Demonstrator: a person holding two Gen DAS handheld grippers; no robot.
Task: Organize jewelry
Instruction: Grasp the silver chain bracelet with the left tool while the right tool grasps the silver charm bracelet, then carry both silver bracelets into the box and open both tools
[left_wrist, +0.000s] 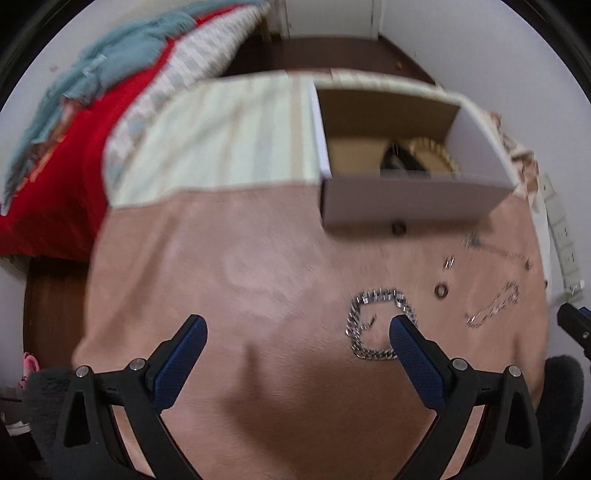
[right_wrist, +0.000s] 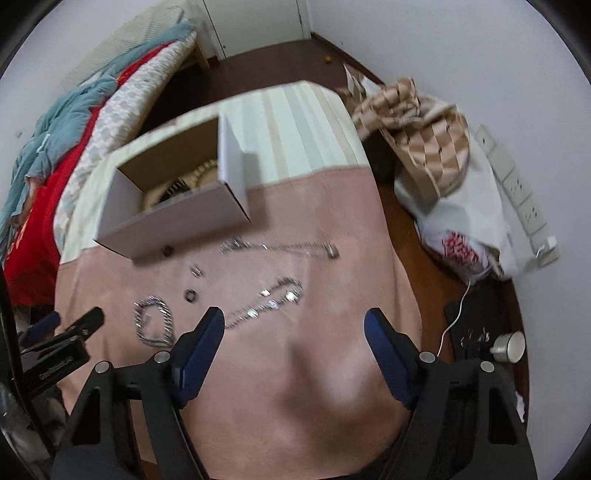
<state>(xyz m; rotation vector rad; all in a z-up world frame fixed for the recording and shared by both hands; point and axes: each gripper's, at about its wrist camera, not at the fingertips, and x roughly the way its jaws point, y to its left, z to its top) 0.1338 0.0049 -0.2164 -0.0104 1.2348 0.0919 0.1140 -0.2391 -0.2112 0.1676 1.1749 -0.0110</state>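
A white cardboard box (left_wrist: 406, 201) (right_wrist: 177, 225) stands open on the pink cloth, with gold and dark jewelry (left_wrist: 417, 155) inside. In front of it lie a thick silver chain (left_wrist: 376, 325) (right_wrist: 153, 325), a sparkling silver bracelet (left_wrist: 493, 306) (right_wrist: 266, 304), a thin necklace with a pendant (right_wrist: 284, 247), a small clip (right_wrist: 197, 271) and two dark rings (left_wrist: 441, 290) (right_wrist: 191, 295) (left_wrist: 399, 228). My left gripper (left_wrist: 297, 328) is open and empty, its right finger over the thick chain. My right gripper (right_wrist: 293, 321) is open and empty, just in front of the bracelet.
The pink cloth (right_wrist: 295, 387) covers a surface with a striped cloth (right_wrist: 295, 122) behind. A red and teal bedding pile (left_wrist: 74, 129) lies left. Bags (right_wrist: 443, 177), a power strip (right_wrist: 517, 195), a cable and a cup (right_wrist: 511, 345) are on the floor at right.
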